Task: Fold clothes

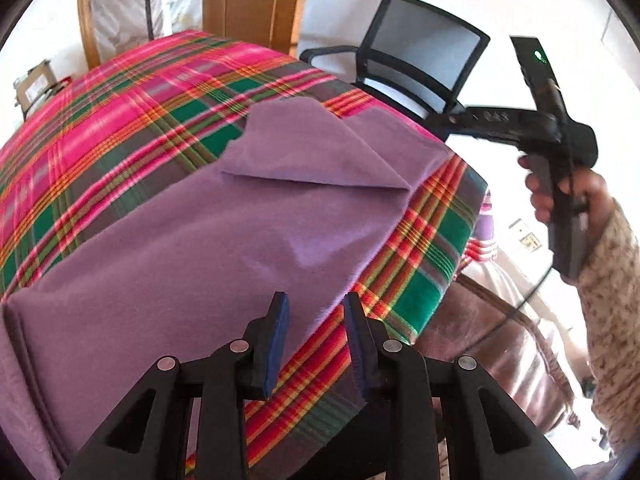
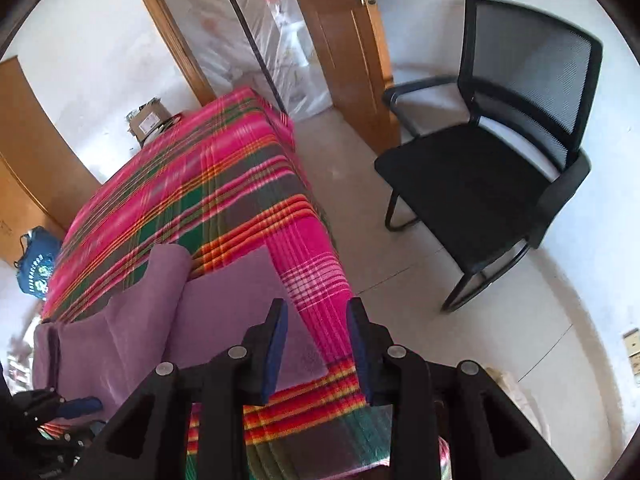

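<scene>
Purple garment partly folded – more folds to go

The purple garment lies on the plaid-covered table, one corner flap turned in – the rest flat. Left gripper and right gripper hover over it, jaws apart, holding nothing.

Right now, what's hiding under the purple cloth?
Under the purple cloth lies the bright plaid blanket. Whatever sits beneath that blanket is covered, so I cannot tell.
</scene>
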The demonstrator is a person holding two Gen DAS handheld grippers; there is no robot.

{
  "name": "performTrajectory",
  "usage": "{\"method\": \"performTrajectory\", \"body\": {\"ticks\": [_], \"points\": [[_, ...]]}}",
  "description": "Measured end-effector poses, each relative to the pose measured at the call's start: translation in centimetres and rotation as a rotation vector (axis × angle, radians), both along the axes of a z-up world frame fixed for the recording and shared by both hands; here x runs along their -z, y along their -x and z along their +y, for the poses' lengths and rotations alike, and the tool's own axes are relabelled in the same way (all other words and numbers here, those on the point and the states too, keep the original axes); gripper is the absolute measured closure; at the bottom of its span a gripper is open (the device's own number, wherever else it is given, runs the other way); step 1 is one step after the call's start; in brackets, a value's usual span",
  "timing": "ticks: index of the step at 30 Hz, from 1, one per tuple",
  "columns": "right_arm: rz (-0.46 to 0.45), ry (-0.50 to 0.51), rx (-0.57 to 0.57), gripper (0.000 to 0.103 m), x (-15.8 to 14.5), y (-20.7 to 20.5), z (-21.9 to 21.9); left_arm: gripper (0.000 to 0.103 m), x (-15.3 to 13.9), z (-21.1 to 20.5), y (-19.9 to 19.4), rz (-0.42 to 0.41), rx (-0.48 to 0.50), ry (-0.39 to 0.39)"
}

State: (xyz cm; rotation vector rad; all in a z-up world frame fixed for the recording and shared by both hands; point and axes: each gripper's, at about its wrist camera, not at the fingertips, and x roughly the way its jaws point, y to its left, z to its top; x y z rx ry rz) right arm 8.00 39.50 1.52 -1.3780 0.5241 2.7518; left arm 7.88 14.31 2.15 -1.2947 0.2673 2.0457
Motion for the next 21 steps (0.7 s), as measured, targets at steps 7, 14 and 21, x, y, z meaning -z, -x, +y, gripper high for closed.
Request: {"method": "performTrajectory", "body": {"ticks": [7, 14, 21], "points": [[0.012, 0.077, -0.134, 0.071, 1.2, 3.8, -0.7, 0.074, 0.3, -0.2, 1.0, -0.032, -0.033, -0.007], [0.0, 0.122, -0.243, 0.077, 1.1, 5.1, -2.1, 0.074, 0.2, -0.1, 1.7, -0.049, -0.038, -0.016], [0.028, 0.109, -0.302, 0.096, 0.7, 3.0, -3.0, 0.074, 0.3, -0.2, 2.1, -0.063, -0.04, -0.027]]}}
